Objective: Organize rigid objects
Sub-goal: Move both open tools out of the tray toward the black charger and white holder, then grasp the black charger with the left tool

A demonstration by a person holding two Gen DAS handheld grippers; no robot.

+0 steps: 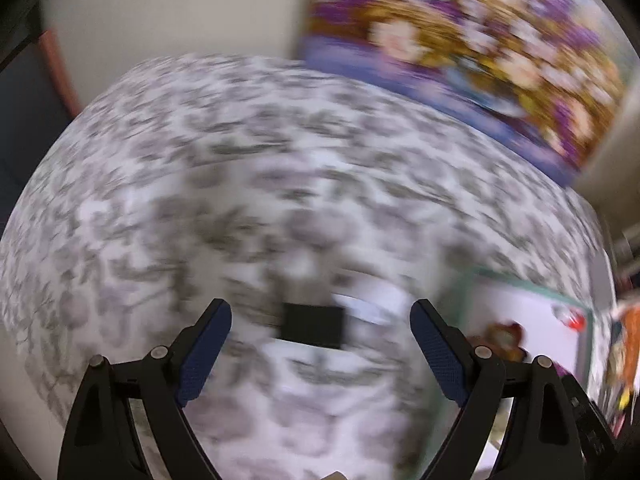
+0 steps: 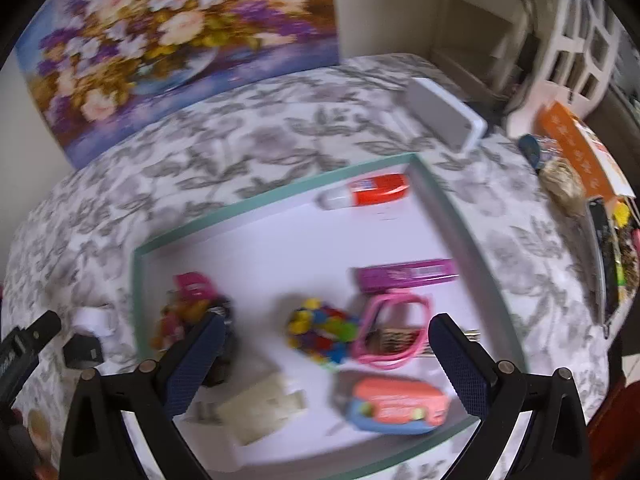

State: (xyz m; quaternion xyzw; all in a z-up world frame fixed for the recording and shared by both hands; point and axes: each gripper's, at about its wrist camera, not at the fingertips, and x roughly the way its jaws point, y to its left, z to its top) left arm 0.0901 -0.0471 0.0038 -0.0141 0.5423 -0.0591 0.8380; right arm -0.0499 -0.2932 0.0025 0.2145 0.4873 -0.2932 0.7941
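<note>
My left gripper (image 1: 319, 312) hangs open over the grey floral cloth (image 1: 240, 184). Just beyond its fingertips, untouched, lie a small black block (image 1: 313, 326) and a white piece (image 1: 370, 308); the view is blurred. My right gripper (image 2: 327, 324) is open above a white tray with a teal rim (image 2: 280, 188), holding nothing. In the tray lie a red-and-white tube (image 2: 368, 192), a purple box (image 2: 408, 274), a pink frame (image 2: 394, 332), a cluster of coloured beads (image 2: 324, 330), an orange-and-blue item (image 2: 394, 404), a cream piece (image 2: 260, 408) and a pink-and-yellow toy (image 2: 188, 308). The black block (image 2: 82, 350) sits left of the tray.
A flower painting (image 2: 176, 40) leans against the wall behind the table. A white box (image 2: 448, 116) lies beyond the tray. An orange box (image 2: 576, 148) and loose clutter (image 2: 612, 260) crowd the right edge. A white shelf (image 2: 580, 52) stands at the far right.
</note>
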